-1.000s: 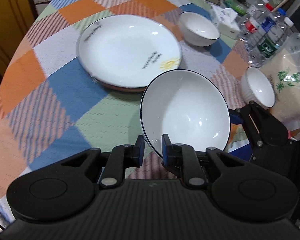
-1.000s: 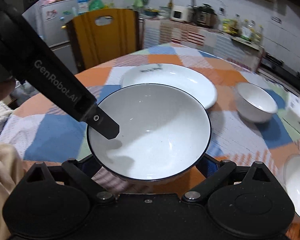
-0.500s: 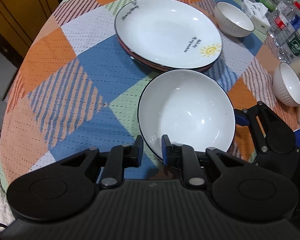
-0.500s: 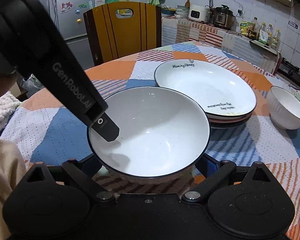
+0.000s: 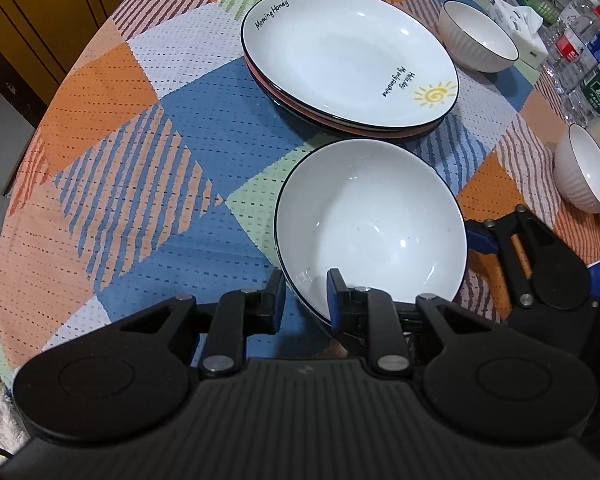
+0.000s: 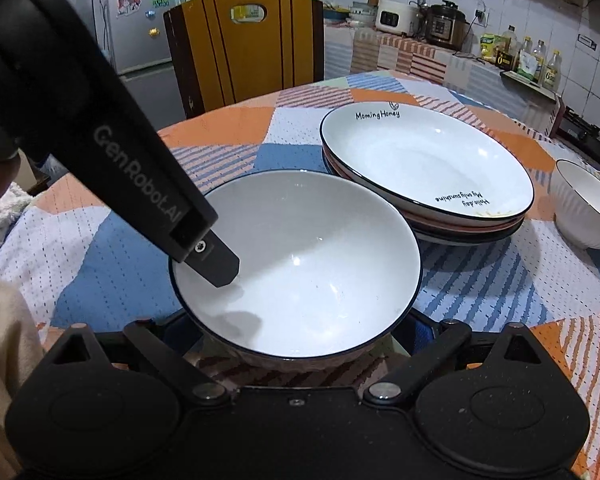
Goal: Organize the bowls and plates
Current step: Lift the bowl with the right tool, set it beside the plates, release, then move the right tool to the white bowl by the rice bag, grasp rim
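Observation:
A large white bowl (image 5: 372, 232) with a dark rim is held just above the checked tablecloth. My left gripper (image 5: 303, 300) is shut on its near rim, one finger inside and one outside. My right gripper (image 6: 300, 344) spans the bowl (image 6: 300, 264) from below, its jaws wide apart on either side; its fingertips are hidden. A stack of plates (image 5: 348, 60) topped by a white "Morning Honey" plate lies just beyond the bowl, also in the right wrist view (image 6: 424, 168). Two small white ribbed bowls stand further right (image 5: 476, 36) (image 5: 584, 168).
Water bottles (image 5: 584, 60) and a tissue box (image 5: 516, 20) stand at the table's far right. A yellow wooden chair (image 6: 244, 48) is behind the table, with a fridge (image 6: 148, 28) and a counter with cookers (image 6: 420, 20) beyond. The tablecloth (image 5: 140, 160) stretches left of the bowl.
Both grippers have carried the large bowl toward the table's near side and lower; the plate stack now sits closer beyond it. The grips look unchanged.

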